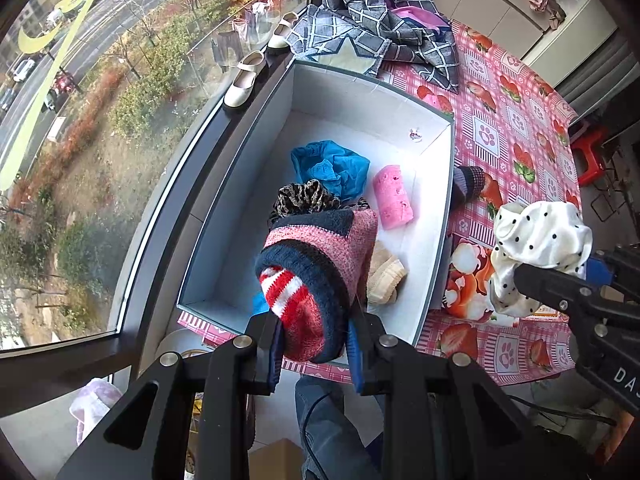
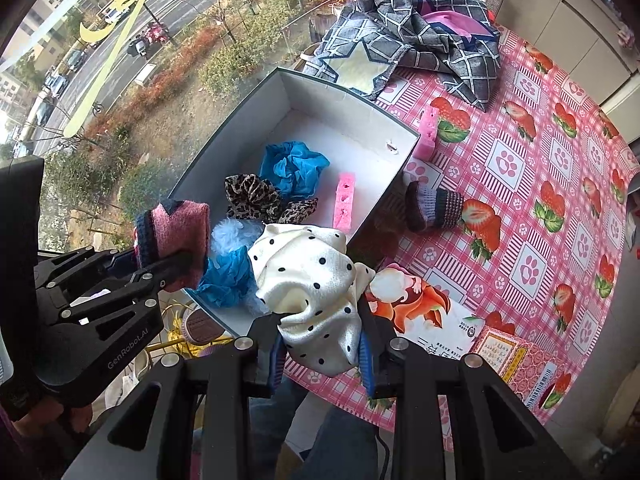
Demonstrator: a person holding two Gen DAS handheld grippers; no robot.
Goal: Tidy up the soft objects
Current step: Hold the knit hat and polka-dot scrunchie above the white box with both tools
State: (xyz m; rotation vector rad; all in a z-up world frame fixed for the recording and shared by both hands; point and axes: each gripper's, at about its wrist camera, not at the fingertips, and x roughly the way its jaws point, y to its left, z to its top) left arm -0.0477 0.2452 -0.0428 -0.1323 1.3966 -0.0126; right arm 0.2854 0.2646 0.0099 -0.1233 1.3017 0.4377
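Left claw (image 1: 316, 344) is clamped on a pink-and-navy knitted sock bundle (image 1: 320, 276), hanging just above the near end of the white cardboard box (image 1: 436, 216), whose blue cloth (image 1: 332, 166) and pink sponge (image 1: 393, 196) lie beyond its tips. To its right, the right claw (image 2: 322, 354) pinches a white polka-dot cloth (image 2: 310, 280) over the box's near right corner. A release there could drape the cloth across the rim onto the strawberry tablecloth (image 2: 540, 184).
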